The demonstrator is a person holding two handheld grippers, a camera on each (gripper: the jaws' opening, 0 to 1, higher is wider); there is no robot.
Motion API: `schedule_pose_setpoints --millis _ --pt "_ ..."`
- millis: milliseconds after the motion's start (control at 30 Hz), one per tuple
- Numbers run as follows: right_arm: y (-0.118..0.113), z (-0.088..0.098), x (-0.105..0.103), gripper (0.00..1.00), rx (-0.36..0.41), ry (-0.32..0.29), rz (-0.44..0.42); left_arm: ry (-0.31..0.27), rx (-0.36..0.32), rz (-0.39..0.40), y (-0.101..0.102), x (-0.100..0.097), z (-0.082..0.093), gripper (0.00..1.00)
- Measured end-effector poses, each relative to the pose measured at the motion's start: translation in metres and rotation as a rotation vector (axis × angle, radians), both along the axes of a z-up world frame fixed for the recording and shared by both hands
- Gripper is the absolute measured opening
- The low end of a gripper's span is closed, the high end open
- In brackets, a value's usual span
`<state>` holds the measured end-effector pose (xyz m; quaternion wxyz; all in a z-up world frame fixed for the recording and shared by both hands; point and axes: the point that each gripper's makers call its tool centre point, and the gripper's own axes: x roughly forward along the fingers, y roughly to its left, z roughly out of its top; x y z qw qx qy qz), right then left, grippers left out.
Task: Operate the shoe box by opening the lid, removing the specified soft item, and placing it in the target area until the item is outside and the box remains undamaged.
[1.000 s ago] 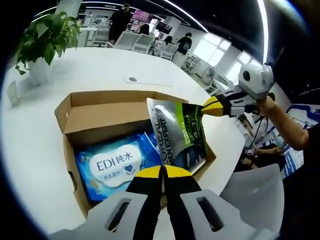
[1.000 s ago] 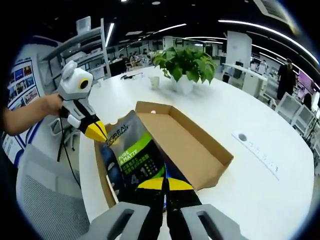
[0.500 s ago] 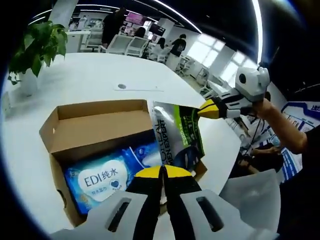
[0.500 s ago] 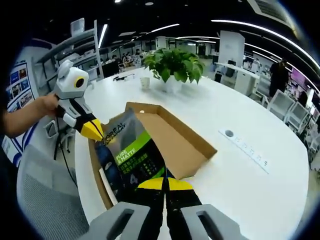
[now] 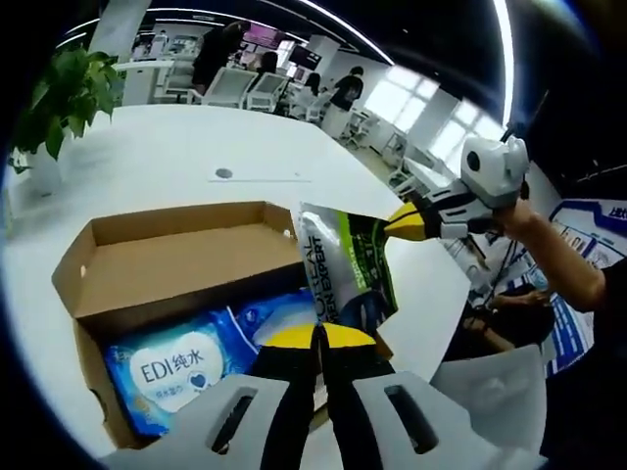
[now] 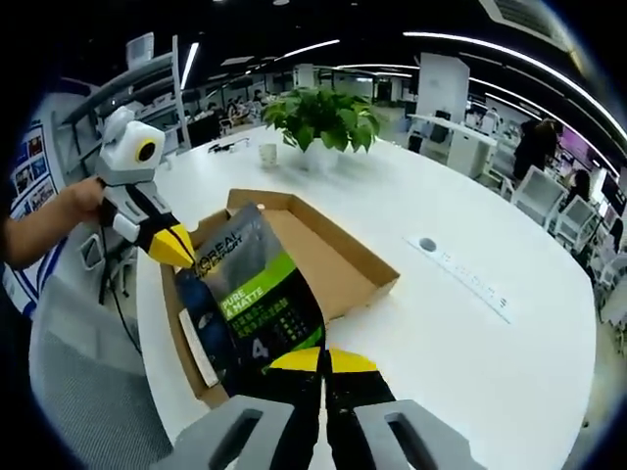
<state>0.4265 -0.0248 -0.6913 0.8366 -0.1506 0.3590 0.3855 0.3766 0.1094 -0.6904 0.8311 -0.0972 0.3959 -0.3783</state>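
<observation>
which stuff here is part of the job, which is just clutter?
Job:
- shoe box, lid open
- grey-green pouch, held by both grippers
- left gripper
- right gripper

Lying about:
- blue wipes pack, in the box
- potted plant
- cup beside the plant
- white table
- office chairs

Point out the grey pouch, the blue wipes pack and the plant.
grey pouch (image 6: 257,304), right gripper view, green label on its front
wipes pack (image 5: 167,370), left gripper view, white label
plant (image 6: 318,118), right gripper view, leaves
</observation>
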Motion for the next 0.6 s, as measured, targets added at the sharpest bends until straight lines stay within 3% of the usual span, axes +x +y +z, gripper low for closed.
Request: schedule_pose_setpoints --millis 600 --pt "-0.041 -0.023 0.009 0.00 -0.051 0.027 -0.065 0.012 -0.002 -0.034 -0.046 0.004 -0.007 0.00"
